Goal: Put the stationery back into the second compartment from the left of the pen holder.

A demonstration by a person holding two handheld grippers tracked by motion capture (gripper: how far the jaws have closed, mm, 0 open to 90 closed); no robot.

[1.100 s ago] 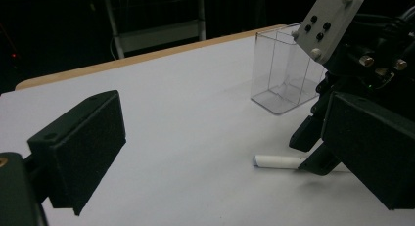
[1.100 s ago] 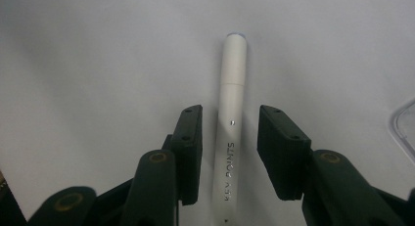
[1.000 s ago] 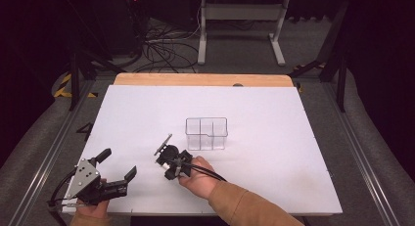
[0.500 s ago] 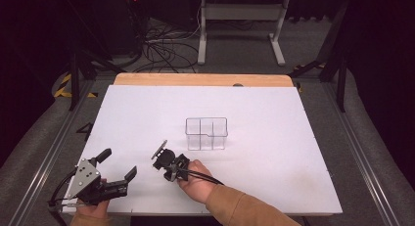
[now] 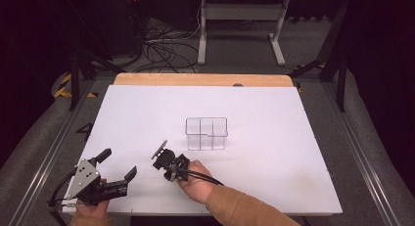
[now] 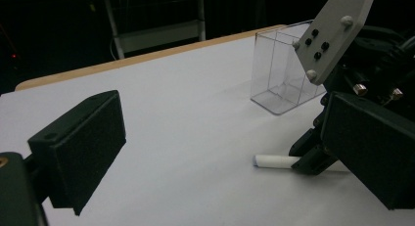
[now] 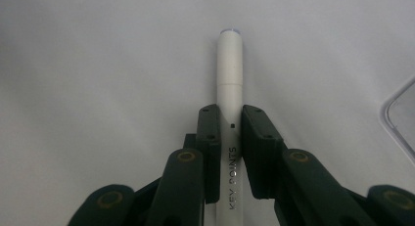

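- R gripper (image 7: 230,138) was clamped on a white pen (image 7: 230,74); its jaws had just been closing, pen between them, pads on both sides of the barrel.
- In the left gripper view the pen (image 6: 276,161) lay flat on the white table (image 5: 293,152), at about 7 o'clock from the clear box (image 5: 207,133) and near it.
- L gripper (image 5: 117,169) sat apart at 9 o'clock of the R one, jaws wide, nothing in them.
- Risk 1: grip sat toward 1 end of the barrel, so the long free end could droop or swivel when lifted.
- Risk 2: smooth round barrel; pen might roll or slide out w/ a quick wrist turn.
- Risk 3: box looked light w/ 3 narrow cells; a tilted pen could catch a wall and shove or tip it.
- Risk 4: cable by the R hand (image 5: 195,179) could snag.
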